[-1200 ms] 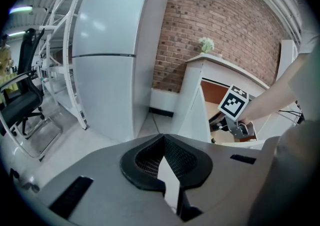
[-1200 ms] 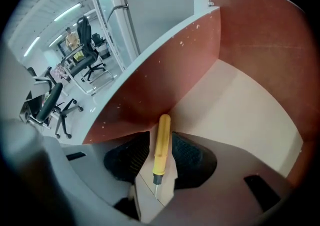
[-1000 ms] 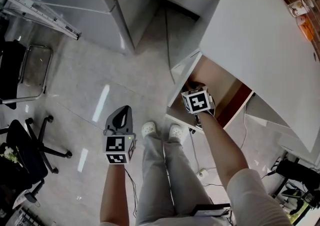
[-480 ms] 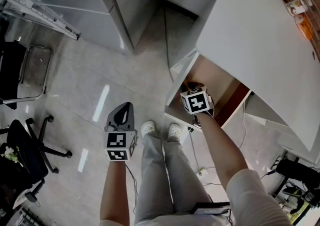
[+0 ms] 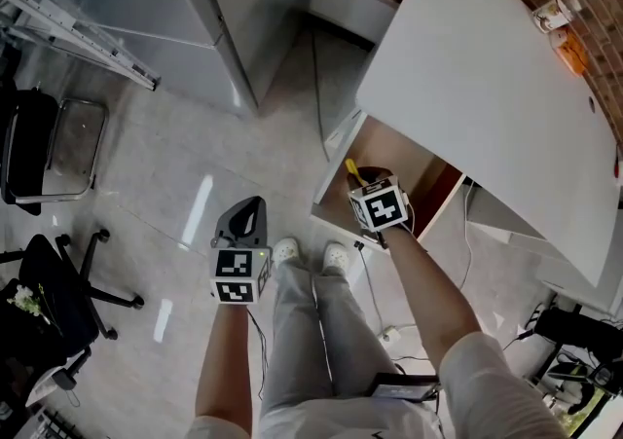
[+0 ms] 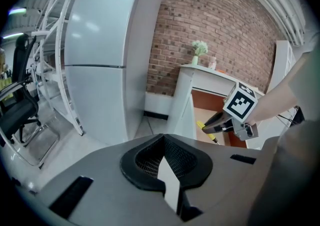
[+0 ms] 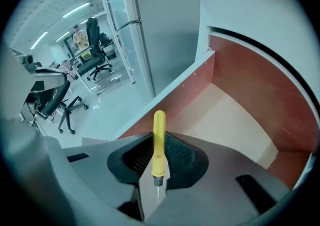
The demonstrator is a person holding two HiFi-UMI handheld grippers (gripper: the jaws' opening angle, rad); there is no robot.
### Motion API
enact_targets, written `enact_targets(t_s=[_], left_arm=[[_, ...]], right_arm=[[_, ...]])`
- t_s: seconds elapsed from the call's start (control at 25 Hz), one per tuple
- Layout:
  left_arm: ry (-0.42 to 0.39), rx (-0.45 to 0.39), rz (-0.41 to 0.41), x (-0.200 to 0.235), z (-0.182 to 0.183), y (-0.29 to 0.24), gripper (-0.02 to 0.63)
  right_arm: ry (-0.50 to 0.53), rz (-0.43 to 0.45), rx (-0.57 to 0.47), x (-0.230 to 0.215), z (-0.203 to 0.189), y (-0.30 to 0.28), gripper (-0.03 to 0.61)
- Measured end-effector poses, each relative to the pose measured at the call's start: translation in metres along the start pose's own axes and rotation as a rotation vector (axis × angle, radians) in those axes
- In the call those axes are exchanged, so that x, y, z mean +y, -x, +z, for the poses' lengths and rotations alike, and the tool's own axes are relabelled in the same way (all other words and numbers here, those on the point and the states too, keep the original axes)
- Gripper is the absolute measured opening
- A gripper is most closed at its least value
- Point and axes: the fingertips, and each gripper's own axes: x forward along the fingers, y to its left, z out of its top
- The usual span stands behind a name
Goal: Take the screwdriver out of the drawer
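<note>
One yellow screwdriver (image 7: 159, 142) is now coming up out of the drawer (image 5: 394, 150) at middle right, clenched in the right tool (image 5: 358, 180), so the job is almost done. The left tool (image 5: 247, 218) is hanging closed and empty.

Head view looks steeply down; both gripper views face forward, sharing the drawer (image 5: 394, 150).

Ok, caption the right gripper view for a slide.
Right claw shut on a yellow screwdriver, held over the open drawer.
</note>
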Motion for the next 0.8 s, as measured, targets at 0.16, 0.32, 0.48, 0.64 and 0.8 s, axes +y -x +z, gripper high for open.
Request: enact_targets(t_s=[0.16, 0.32, 0.48, 0.64, 0.8], left_arm=[[0.005, -0.007, 0.003, -0.001, 0.014, 0.012, 0.009], [-0.011, -0.013, -0.001, -0.008, 0.029, 0.024, 0.011], [-0.017, -0.022, 0.001, -0.017, 0.047, 0.039, 0.009], [-0.023, -0.047, 0.005, -0.023, 0.069, 0.051, 0.011], [-0.011, -0.064, 0.012, -0.028, 0.085, 0.066, 0.011]], right_arm=[[0.019, 0.008, -0.017, 0.006, 0.007, 0.024, 0.070], [0.029, 0.011, -0.039, 0.009, 0.016, 0.050, 0.069], [0.045, 0.020, -0.059, 0.010, 0.027, 0.082, 0.071], [0.059, 0.031, -0.090, 0.006, 0.043, 0.111, 0.070], [0.086, 0.058, -0.120, 0.015, 0.053, 0.139, 0.071]])
